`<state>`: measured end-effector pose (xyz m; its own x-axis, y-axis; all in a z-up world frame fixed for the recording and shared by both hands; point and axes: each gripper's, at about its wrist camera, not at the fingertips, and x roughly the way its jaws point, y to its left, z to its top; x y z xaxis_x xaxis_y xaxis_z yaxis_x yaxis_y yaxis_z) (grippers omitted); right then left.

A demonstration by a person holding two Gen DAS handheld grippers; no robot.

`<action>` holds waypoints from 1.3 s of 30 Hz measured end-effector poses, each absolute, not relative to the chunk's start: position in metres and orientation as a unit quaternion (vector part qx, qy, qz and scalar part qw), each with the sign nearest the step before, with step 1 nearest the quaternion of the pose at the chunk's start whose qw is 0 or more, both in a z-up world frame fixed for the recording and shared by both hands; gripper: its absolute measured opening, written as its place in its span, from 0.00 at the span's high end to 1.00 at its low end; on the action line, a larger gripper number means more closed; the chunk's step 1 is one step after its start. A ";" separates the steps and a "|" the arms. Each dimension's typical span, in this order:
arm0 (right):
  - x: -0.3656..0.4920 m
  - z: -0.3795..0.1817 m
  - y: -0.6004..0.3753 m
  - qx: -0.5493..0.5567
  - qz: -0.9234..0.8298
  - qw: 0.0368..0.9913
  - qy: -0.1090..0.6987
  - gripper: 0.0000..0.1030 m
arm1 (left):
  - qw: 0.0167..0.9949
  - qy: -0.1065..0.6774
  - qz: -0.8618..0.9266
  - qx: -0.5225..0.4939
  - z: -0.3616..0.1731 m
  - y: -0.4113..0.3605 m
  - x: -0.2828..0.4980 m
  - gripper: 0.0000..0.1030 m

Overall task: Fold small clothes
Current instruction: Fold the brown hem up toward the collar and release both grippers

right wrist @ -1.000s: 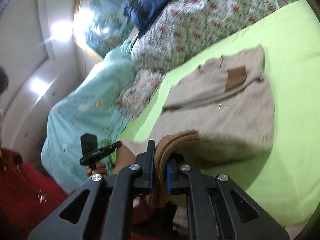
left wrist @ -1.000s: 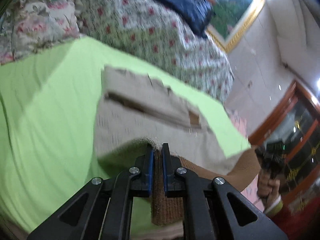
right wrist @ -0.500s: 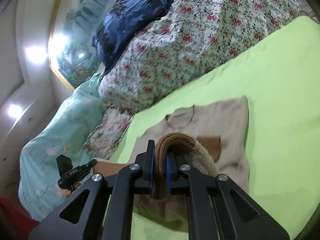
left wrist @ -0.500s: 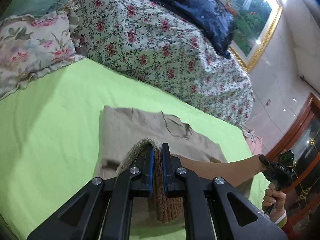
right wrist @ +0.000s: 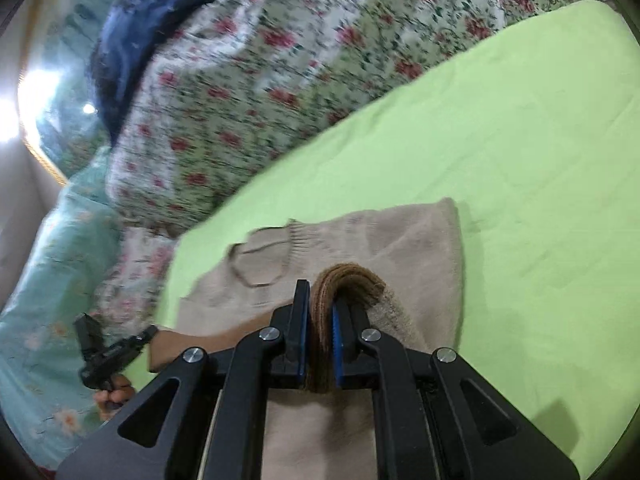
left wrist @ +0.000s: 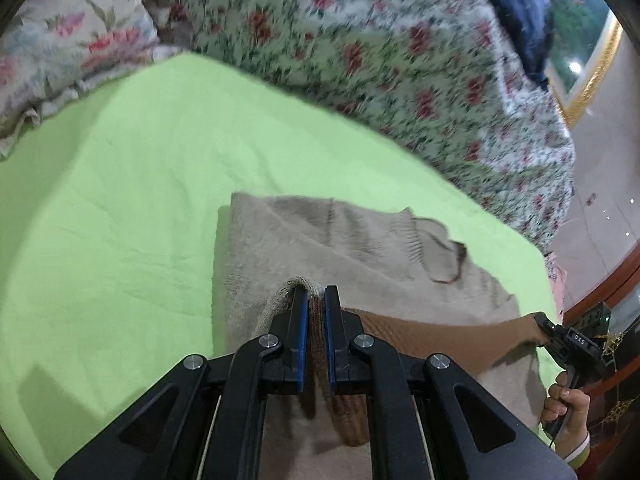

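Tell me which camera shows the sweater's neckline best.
The right wrist view. There the beige sweater's ribbed neckline lies in plain sight as a nearly whole loop, left of the right gripper. The left wrist view shows the neckline too, but blurrier and partly bunched.

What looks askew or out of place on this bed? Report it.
Nothing looks damaged. The beige sweater lies on the green sheet, its brown hem pinched by the left gripper and the right gripper. Only oddity: the neckline lies puckered and lopsided, not flat.
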<state>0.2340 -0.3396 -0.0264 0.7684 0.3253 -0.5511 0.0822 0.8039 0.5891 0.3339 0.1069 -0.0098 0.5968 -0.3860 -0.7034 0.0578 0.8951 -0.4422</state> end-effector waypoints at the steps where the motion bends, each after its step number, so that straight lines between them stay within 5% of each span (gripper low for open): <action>1: 0.238 -0.031 -0.339 0.303 0.056 0.886 0.346 0.89 | 0.869 0.440 -0.124 -0.188 -0.015 0.106 0.337 0.90; 5: 0.223 -0.032 -0.341 0.314 0.026 0.881 0.352 0.78 | 0.863 0.442 -0.138 -0.201 -0.014 0.105 0.315 0.85; 7: 0.203 -0.018 -0.335 0.296 0.017 0.896 0.331 0.63 | 0.862 0.438 -0.164 -0.194 -0.006 0.096 0.289 0.81; 11: 0.175 0.005 -0.284 0.230 0.109 0.915 0.311 0.59 | 0.850 0.441 -0.233 -0.169 -0.004 0.052 0.248 0.66; 18: 0.233 -0.026 -0.187 0.110 0.265 0.842 0.457 0.59 | 0.826 0.487 -0.275 -0.072 -0.028 -0.025 0.272 0.66; 21: 0.267 -0.046 -0.183 0.096 0.260 0.819 0.503 0.59 | 0.816 0.515 -0.256 -0.054 -0.043 -0.025 0.309 0.81; 23: 0.291 -0.051 -0.196 0.105 0.230 0.827 0.502 0.62 | 0.817 0.519 -0.242 -0.070 -0.043 -0.013 0.337 0.86; 27: 0.330 -0.054 -0.249 0.157 0.126 0.854 0.479 0.91 | 0.844 0.503 -0.176 -0.065 -0.044 0.022 0.380 0.94; 32: 0.322 -0.059 -0.314 0.270 0.038 0.858 0.435 0.99 | 0.838 0.497 -0.169 -0.149 -0.049 0.068 0.386 0.99; 36: 0.279 -0.036 -0.309 0.245 0.011 0.881 0.405 0.90 | 0.853 0.479 -0.144 -0.149 -0.038 0.076 0.350 0.99; 39: 0.242 -0.027 -0.303 0.251 0.012 0.887 0.387 0.65 | 0.860 0.466 -0.131 -0.164 -0.032 0.083 0.310 0.73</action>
<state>0.2418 -0.3030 -0.0272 0.7005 0.2151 -0.6804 0.1726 0.8741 0.4541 0.3101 0.0827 -0.0322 0.5322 -0.3775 -0.7578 0.0719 0.9120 -0.4039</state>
